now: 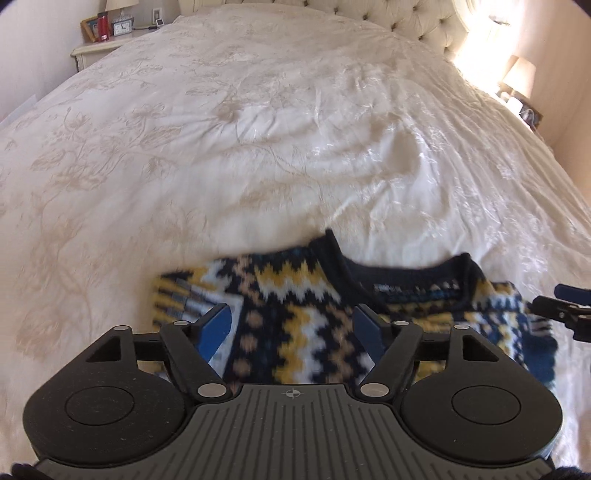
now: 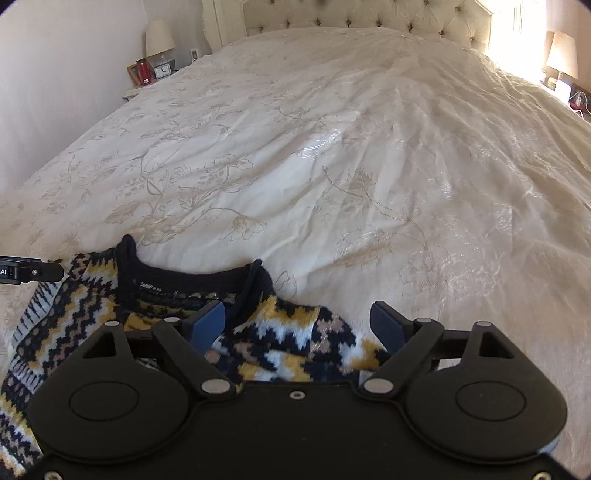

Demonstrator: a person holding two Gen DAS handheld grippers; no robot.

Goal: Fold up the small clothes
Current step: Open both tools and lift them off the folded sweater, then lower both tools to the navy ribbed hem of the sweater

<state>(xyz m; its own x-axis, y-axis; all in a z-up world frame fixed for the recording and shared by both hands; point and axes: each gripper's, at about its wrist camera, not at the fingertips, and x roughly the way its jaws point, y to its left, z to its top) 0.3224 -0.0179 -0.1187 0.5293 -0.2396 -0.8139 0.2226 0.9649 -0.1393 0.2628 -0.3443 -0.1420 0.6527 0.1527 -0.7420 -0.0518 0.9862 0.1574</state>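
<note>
A small knitted sweater with navy, yellow, white and tan zigzag pattern and a dark navy collar lies on the white bedspread. My left gripper is open, its blue pads either side of the sweater's left shoulder area, just above it. In the right wrist view the sweater lies under my right gripper, which is open over the right shoulder beside the collar. The right gripper's tip shows in the left view; the left gripper's tip shows at the left edge.
The wide bed with embroidered white cover stretches ahead to a tufted headboard. A nightstand with a lamp, clock and red item stands at far left; another lamp at far right by a bright window.
</note>
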